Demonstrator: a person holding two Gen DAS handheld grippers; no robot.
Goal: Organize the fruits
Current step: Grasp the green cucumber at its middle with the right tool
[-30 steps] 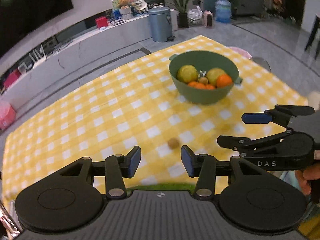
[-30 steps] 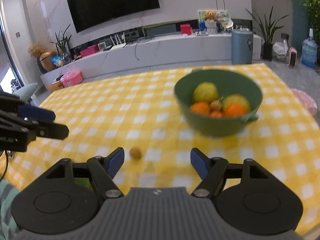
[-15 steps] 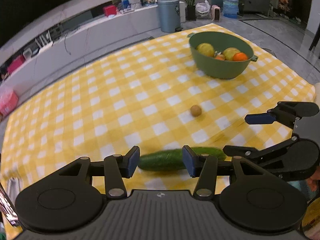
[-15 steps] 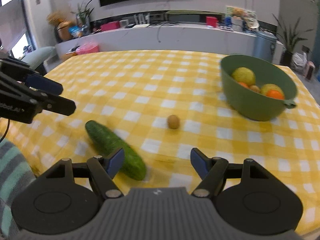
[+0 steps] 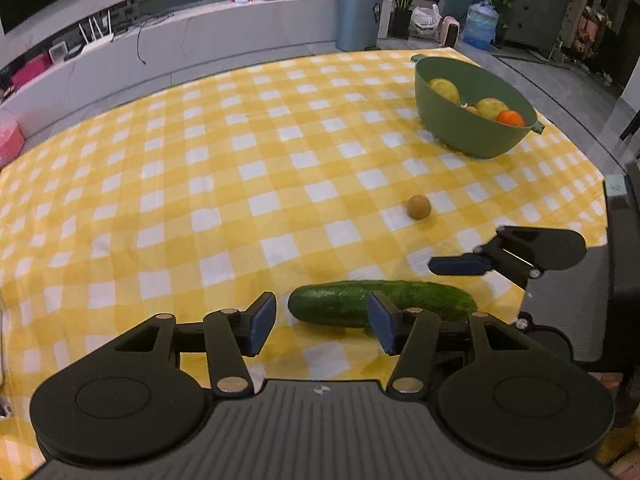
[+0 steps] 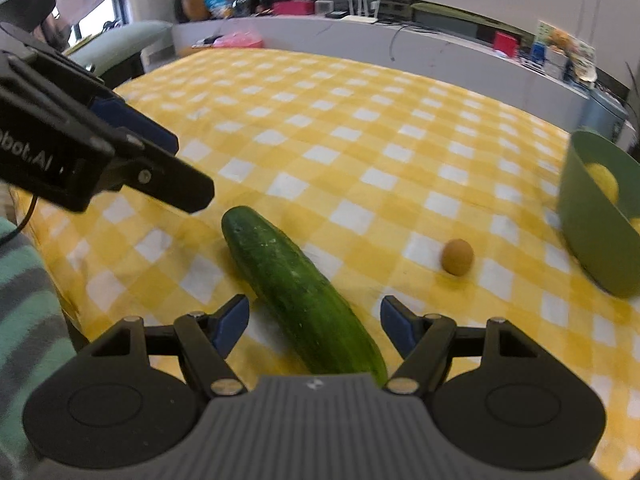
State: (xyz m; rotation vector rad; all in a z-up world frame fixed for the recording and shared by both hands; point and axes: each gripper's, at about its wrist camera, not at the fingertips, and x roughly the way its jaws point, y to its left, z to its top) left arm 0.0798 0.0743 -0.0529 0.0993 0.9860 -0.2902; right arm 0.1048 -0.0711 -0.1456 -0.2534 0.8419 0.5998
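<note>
A dark green cucumber [image 5: 380,303] [image 6: 300,292] lies near the front edge of the yellow checked tablecloth [image 5: 240,168]. My left gripper [image 5: 322,328] hovers just before its left end, jaws opening, nothing pressed between the pads. My right gripper [image 6: 314,326] straddles the cucumber's near end with its jaws apart and not touching it. A small brown round fruit [image 5: 419,207] [image 6: 457,257] sits alone further in. The green bowl [image 5: 460,128] [image 6: 592,240] at the far right holds yellow and orange fruits.
The right gripper [image 5: 504,256] shows at the right of the left wrist view; the left gripper [image 6: 92,152] shows at the left of the right wrist view. A striped sleeve [image 6: 24,312] is at the lower left. Beyond the table are a long white counter and a bin [image 5: 358,18].
Both grippers have pulled back and sunk toward the table's front edge. The cucumber has come into view under them. The bowl has slid away to the right. The left jaws stand wider.
</note>
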